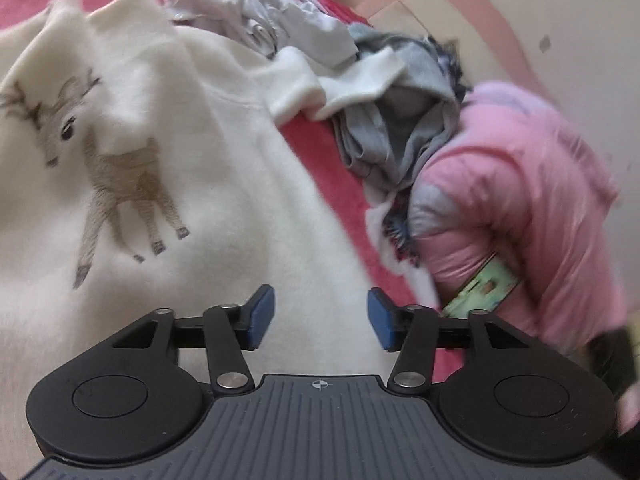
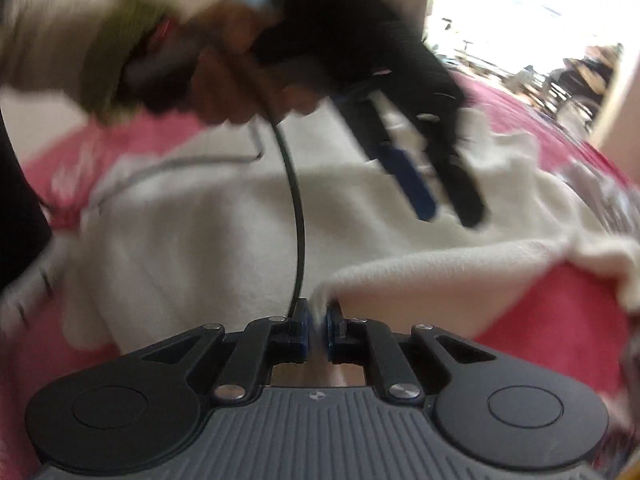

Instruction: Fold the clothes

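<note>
While the right gripper (image 2: 316,330) clamps an edge of the white sweater (image 1: 200,184), its blue pads pinch a tuft of fleece and a strip of the garment rises off the pink bed (image 2: 560,320) ahead of it and to its right. That hold looks meant to carry the edge over the body of the sweater as a fold. The left gripper (image 1: 321,316) hangs with its pads apart and nothing between them, just above the sweater's lower body; the deer print (image 1: 116,172) lies ahead of it and to the left. It seems freed so it can take a new hold or smooth the cloth. Seen from the right wrist, the left gripper sits ahead of the right one, over the middle of the sweater. Beyond the left gripper, a heap of grey clothes (image 1: 384,128) and a pink jacket (image 1: 520,200) wait unfolded. No basket or other container shows.
</note>
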Tool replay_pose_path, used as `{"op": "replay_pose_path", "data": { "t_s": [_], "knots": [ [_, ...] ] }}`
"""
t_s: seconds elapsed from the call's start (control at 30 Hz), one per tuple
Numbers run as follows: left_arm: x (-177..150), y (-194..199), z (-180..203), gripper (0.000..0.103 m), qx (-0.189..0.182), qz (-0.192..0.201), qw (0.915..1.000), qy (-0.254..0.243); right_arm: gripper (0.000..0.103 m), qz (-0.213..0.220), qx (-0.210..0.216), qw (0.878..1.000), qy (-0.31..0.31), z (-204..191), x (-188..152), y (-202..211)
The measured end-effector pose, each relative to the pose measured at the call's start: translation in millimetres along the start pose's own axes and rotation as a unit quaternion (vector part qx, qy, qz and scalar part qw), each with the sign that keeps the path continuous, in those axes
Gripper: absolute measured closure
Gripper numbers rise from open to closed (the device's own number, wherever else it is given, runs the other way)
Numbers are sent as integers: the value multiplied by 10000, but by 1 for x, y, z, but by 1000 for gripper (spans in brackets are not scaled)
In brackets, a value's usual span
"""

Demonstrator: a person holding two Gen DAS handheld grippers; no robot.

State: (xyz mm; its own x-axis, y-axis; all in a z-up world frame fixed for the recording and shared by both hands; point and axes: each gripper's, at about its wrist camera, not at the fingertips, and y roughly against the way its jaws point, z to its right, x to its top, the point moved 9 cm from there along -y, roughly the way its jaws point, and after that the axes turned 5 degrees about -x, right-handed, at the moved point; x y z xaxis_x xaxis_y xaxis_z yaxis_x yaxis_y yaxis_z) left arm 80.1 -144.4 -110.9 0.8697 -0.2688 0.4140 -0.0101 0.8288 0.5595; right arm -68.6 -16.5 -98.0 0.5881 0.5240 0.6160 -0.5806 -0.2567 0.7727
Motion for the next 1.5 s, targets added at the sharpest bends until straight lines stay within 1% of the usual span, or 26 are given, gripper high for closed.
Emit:
{"op": "replay_pose_path", "data": {
  "t_s": [0.03, 0.07, 0.1, 0.13, 0.2, 0.27, 0.3, 0.37, 0.4, 0.5, 0.57, 0.63, 0.73, 0.77, 0.8, 0.83, 0.87, 0.9, 0.97, 1.03, 1.1, 1.17, 1.27, 1.33, 1.4, 1.5],
  "knots": [
    [-3, -2, -2, 49, 125, -43, 9999, -52, 89, -28, -49, 9999, 98, -6, -2, -5],
    [-5, -5, -4, 49, 251, -85, 9996, -104, 83, -5, -49, 10000, 80, -10, -4, -2],
    [-8, -7, -6, 49, 376, -128, 9991, -157, 81, 18, -50, 10000, 62, -14, -6, 1],
    [-12, -11, -9, 49, 525, -220, 9981, -247, 77, 42, -51, 10000, 44, -17, -9, 3],
    [-20, -21, -13, 50, 865, -348, 9943, -518, 73, 97, -27, 9999, -40, -23, -13, 10],
    [-24, -26, -17, 52, 1049, -363, 9913, -713, 66, 194, 222, 9977, -608, -16, -18, 27],
    [-24, -27, -17, 52, 1050, -327, 9909, -780, 66, 204, 331, 9943, -995, -10, -22, 34],
    [-24, -26, -19, 55, 996, -291, 9914, -795, 66, 163, 356, 9849, -1685, 6, -32, 43],
    [-23, -26, -21, 57, 960, -281, 9920, -764, 66, 136, 340, 9772, -2091, 16, -39, 46],
    [-22, -20, -27, 62, 796, -259, 9946, -616, 64, 124, 586, 9466, -3168, 38, -51, 47],
    [-22, -17, -31, 64, 709, -246, 9960, -482, 64, 134, 841, 9325, -3510, 39, -50, 39],
    [-22, -12, -33, 65, 675, -224, 9968, -377, 64, 136, 1023, 9340, -3421, 27, -41, 24],
    [-24, -7, -33, 64, 655, -246, 9971, -301, 63, 172, 1193, 9505, -2865, 5, -26, 3],
    [-24, -5, -32, 63, 641, -267, 9972, -287, 63, 170, 1181, 9556, -2694, -3, -21, -4],
    [-25, -4, -30, 59, 629, -313, 9971, -278, 63, 181, 1146, 9609, -2516, -10, -17, -7],
    [-25, -2, -29, 56, 617, -365, 9971, -270, 62, 210, 1125, 9653, -2347, -15, -14, -8],
    [-27, -1, -26, 51, 602, -431, 9969, -278, 61, 251, 1101, 9689, -2204, -20, -12, -7],
    [-29, -1, -23, 50, 573, -498, 9966, -327, 59, 308, 1079, 9719, -2072, -24, -11, -4],
    [-36, -4, -19, 50, 637, -635, 9946, -526, 59, 415, 1074, 9744, -1928, -29, -10, 6],
    [-45, -8, -17, 51, 850, -769, 9897, -853, 59, 507, 1346, 9683, -2041, -32, -13, 20],
    [-52, -10, -15, 54, 1028, -753, 9842, -1226, 59, 551, 1473, 9616, -2250, -29, -21, 35],
    [-54, -9, -15, 55, 1041, -718, 9838, -1271, 59, 536, 1237, 9610, -2414, -19, -27, 44],
    [-55, -5, -20, 56, 961, -690, 9869, -1100, 59, 421, 735, 9640, -2521, -3, -36, 48],
    [-54, -3, -23, 56, 925, -684, 9883, -1002, 59, 274, 507, 9737, -2206, -4, -41, 44],
    [-54, -2, -23, 56, 914, -671, 9891, -938, 59, 198, 463, 9829, -1770, -14, -39, 39],
    [-55, -1, -23, 56, 930, -646, 9894, -909, 60, 89, 408, 9920, -1190, -31, -39, 30]
  ]
}}
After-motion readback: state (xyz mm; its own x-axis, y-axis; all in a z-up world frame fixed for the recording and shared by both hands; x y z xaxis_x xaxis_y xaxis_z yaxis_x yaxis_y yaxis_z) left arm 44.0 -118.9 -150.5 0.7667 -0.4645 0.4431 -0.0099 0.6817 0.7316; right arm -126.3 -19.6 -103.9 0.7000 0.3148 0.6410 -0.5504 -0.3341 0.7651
